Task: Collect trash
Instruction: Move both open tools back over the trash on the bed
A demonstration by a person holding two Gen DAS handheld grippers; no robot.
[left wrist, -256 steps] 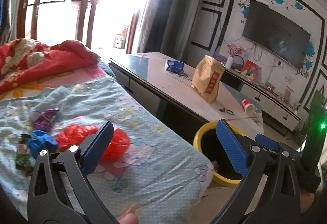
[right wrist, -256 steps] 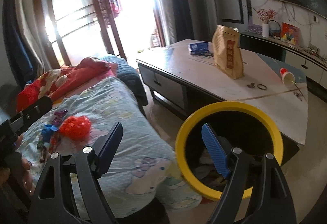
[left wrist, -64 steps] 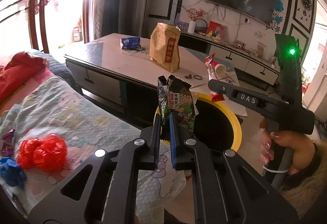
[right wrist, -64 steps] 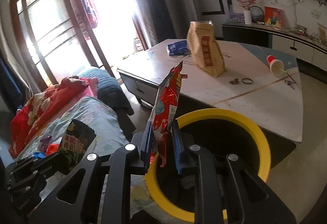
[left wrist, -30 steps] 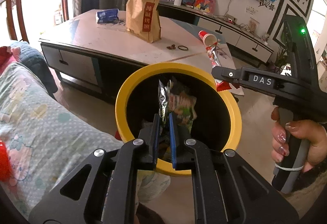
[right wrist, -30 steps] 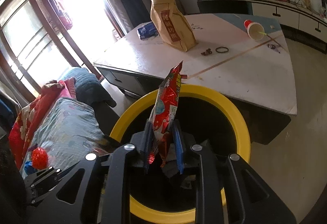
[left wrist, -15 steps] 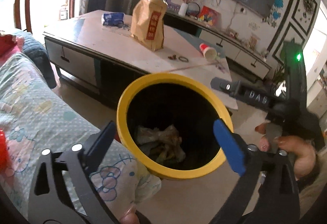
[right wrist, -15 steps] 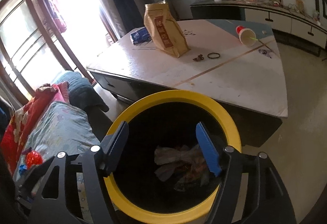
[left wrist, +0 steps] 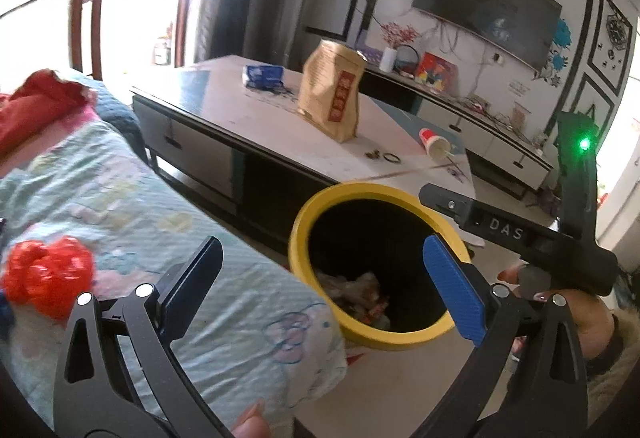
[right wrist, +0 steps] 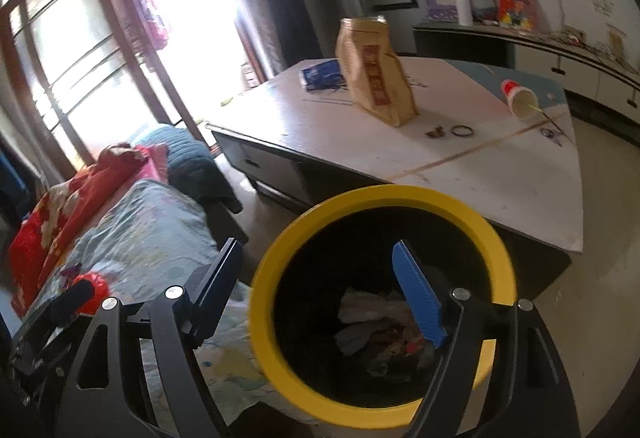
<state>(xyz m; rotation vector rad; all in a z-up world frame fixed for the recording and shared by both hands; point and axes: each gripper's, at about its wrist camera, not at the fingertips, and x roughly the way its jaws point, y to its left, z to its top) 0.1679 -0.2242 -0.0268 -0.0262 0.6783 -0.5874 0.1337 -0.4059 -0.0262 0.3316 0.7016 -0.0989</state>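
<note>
Both tools stand with their jaws spread wide and nothing between them. The left gripper (left wrist: pixel 320 278) hangs over the near edge of a pale blue cartoon-print bedspread (left wrist: pixel 132 206), its right finger in front of a round black bin with a yellow rim (left wrist: pixel 320 210). The right gripper (right wrist: pixel 320 286) hangs above that same bin (right wrist: pixel 272 278), its blue-padded finger (right wrist: pixel 418 302) across the opening.

Crumpled wrappers and pale bags of trash (right wrist: pixel 376 322) lie at the bottom of the bin; the left wrist view catches only part of that heap (left wrist: pixel 360 294). The bin stands on the floor between the bed and a long low white-topped table (left wrist: pixel 280 118).

A crinkled red plastic wrapper (left wrist: pixel 48 278) lies on the bedspread toward its left side, large in the left wrist view; in the right wrist view it is a small red patch (right wrist: pixel 94 288) partly behind the other tool.

On the table stand a tan paper bag with a red label (left wrist: pixel 334 94), a blue packet (left wrist: pixel 262 76) near the far edge, and a tipped red-and-white paper cup (left wrist: pixel 434 146) near the right edge.

Only the left wrist view shows the hand (left wrist: pixel 568 310) holding the right gripper's handle.
</note>
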